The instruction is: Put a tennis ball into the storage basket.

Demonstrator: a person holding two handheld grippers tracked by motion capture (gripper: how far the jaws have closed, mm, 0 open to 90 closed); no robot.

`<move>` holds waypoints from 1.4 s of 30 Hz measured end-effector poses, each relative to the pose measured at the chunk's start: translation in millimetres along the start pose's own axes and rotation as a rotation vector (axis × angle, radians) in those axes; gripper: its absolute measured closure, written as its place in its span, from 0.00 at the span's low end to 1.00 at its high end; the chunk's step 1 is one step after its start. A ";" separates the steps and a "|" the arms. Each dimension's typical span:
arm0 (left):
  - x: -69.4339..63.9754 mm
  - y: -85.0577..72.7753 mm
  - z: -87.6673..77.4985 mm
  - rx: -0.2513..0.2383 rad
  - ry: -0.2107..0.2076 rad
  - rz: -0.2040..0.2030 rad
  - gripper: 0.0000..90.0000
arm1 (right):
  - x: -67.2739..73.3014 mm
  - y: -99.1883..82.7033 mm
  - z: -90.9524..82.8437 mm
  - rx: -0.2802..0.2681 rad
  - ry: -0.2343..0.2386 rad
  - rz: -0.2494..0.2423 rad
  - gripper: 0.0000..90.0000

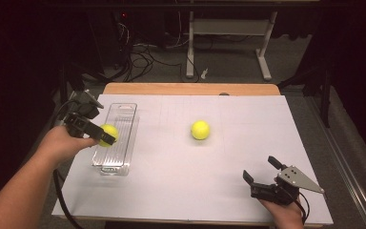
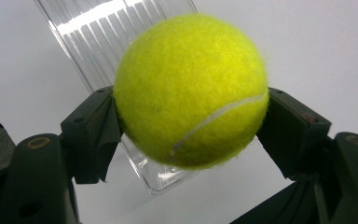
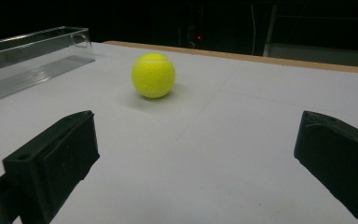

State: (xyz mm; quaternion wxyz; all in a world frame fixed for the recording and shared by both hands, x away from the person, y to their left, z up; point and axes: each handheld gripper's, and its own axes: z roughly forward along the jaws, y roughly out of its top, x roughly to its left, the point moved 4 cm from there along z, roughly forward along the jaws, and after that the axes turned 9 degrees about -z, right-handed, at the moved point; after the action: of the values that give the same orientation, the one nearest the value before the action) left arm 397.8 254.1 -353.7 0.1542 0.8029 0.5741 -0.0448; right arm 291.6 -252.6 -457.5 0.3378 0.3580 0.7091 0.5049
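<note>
Left hand-held gripper (image 1: 106,138) clamps a ball (image 2: 191,91), probably above the tray (image 1: 116,138). Right hand-held gripper (image 1: 262,171) gapes, right of tray; second ball (image 1: 200,129) between.

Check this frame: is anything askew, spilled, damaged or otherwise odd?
Nothing stands out. The left gripper holds a tennis ball over the clear tray, which lies flat and intact. The second ball rests on the white table; the right gripper is open.

The bench (image 1: 248,143) is seen from above, facing forward. The tray (image 2: 102,42) is viewed steeply and closely in the left gripper view. It (image 3: 23,56) is shared, low and farther off, with the right gripper view.
</note>
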 end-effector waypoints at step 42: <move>0.5 38.4 5.9 -0.005 0.052 -0.055 0.30 | 5.7 5.2 0.3 -0.033 0.003 -0.027 0.00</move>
State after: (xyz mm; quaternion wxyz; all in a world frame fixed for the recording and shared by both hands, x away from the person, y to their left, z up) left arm 434.5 241.5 -351.9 0.1400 0.7874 0.5998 -0.0264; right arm 289.8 -246.4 -453.3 0.3496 0.3421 0.7059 0.5123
